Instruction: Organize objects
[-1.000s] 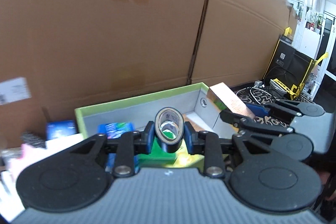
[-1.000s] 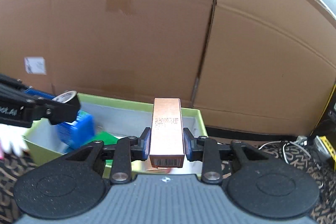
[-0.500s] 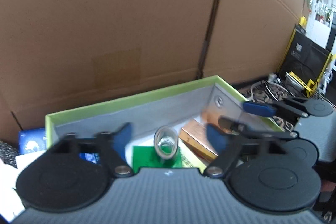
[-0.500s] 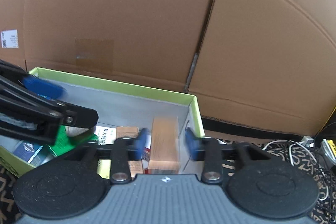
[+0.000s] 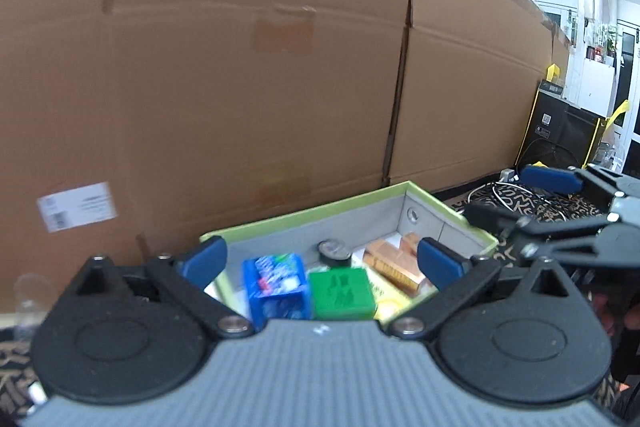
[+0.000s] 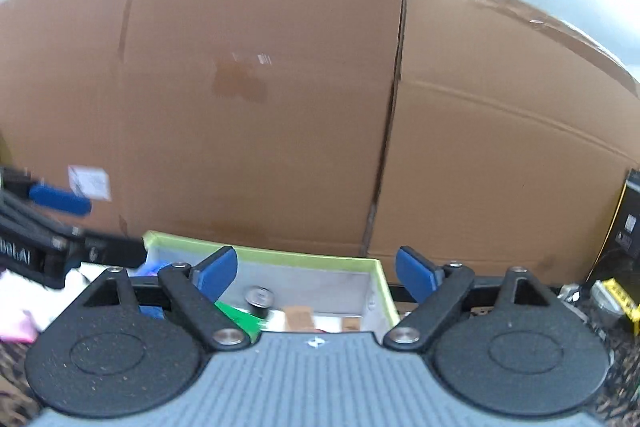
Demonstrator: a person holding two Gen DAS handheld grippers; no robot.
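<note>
A green-rimmed box (image 5: 304,215) with grey inner walls stands against the cardboard. In it lie a black tape roll (image 5: 334,251), a copper box (image 5: 394,265), a blue box (image 5: 278,291) and a green box (image 5: 342,293). My left gripper (image 5: 320,263) is open and empty above the box's near side. My right gripper (image 6: 316,273) is open and empty, also above the box (image 6: 260,257); the tape roll (image 6: 259,301) and the copper box (image 6: 299,317) show below it. The right gripper shows at the right edge of the left wrist view (image 5: 516,199).
A tall cardboard wall (image 5: 240,87) stands right behind the box. Cables (image 5: 492,193) and a black case (image 5: 560,131) lie to the right on a patterned cloth. White and pink items (image 6: 16,311) lie to the left of the box.
My left gripper opened and let the tape roll drop into the box. My right gripper opened and left the copper box in the box. Both grippers have lifted back.
</note>
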